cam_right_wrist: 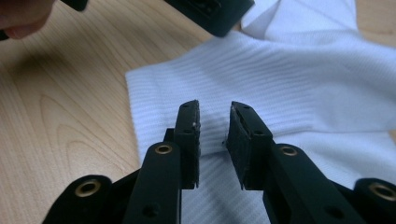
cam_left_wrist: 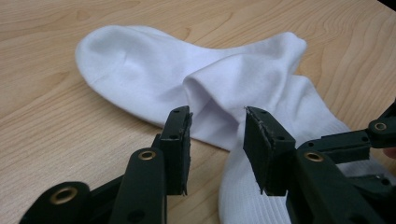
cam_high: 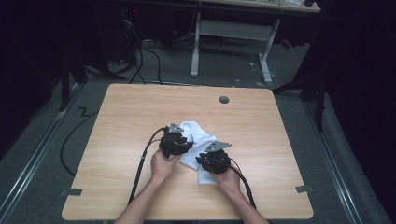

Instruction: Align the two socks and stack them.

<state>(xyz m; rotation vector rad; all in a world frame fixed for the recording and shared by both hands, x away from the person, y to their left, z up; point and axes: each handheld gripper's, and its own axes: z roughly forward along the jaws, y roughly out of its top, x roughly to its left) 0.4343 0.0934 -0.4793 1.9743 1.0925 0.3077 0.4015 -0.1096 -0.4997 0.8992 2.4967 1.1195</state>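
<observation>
Sock (cam_high: 196, 133) lay mid-table (cam_high: 130, 107), white, folded over itself, cuff end near. Left gripper (cam_left_wrist: 217, 140) poised at fold, jaws parted, fabric just beyond pads, nothing clamped. Right gripper (cam_right_wrist: 214, 140) over ribbed cuff, jaws parted narrowly, cloth between but not pinched. Risks, as judged: closing on top layer alone would leave lower layer behind; pads could scrape wood and miss cloth; uneven pulls from two hands could undo fold or bunch sock.

a white sock (cam_left_wrist: 154, 74) lies crumpled on the desk (cam_high: 140, 112), folded over its ribbed cuff (cam_right_wrist: 280, 79).
</observation>
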